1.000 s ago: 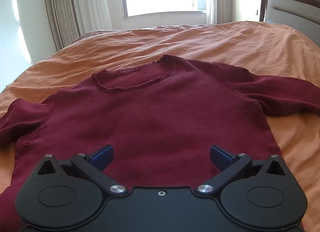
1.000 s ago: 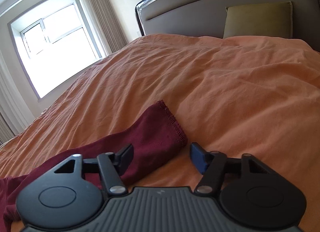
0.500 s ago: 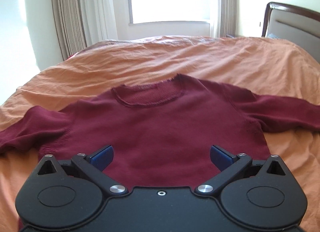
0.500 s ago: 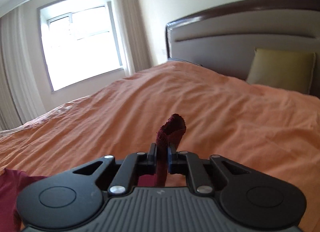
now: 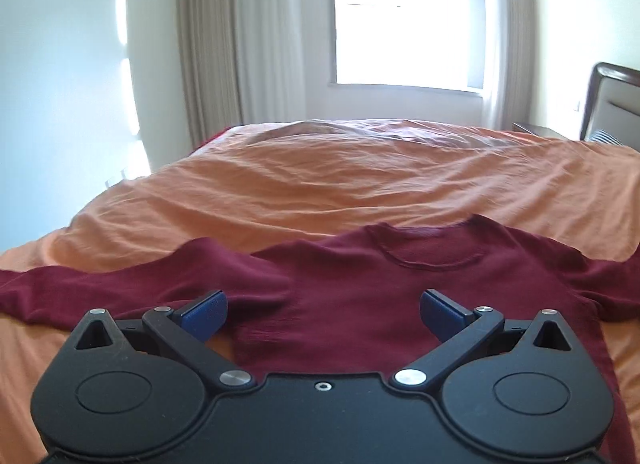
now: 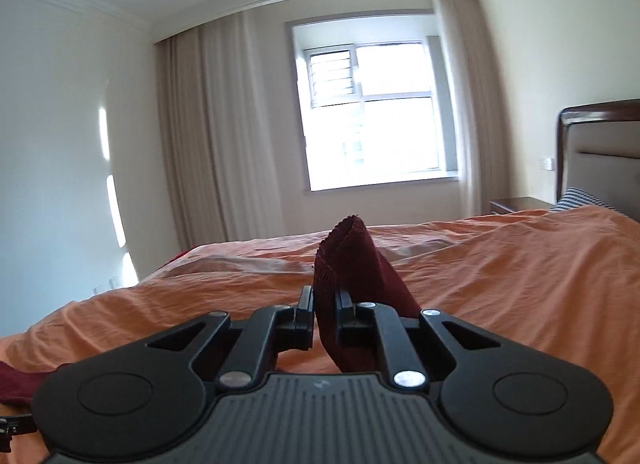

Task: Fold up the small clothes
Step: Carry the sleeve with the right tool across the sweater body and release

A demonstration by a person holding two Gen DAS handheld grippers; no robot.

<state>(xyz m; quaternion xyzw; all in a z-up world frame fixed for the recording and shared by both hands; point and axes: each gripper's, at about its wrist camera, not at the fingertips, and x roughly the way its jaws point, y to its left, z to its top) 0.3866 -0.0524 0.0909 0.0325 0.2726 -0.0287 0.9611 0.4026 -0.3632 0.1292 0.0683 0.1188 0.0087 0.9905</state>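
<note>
The maroon sweater (image 5: 384, 288) lies flat across the lower frame on the orange bed (image 5: 340, 180), unfolded. The right hand-held gripper (image 6: 324, 314) is clamped on its sleeve cuff (image 6: 348, 248); the left hand-held gripper (image 5: 322, 310) hovers, fingers apart. Every fold remains.

- An orange-sheeted bed (image 5: 320, 184) fills the middle of the frame.
- A maroon sweater (image 5: 380, 304) lies flat across its lower half, one sleeve (image 5: 100, 288) stretching toward lower left.
</note>
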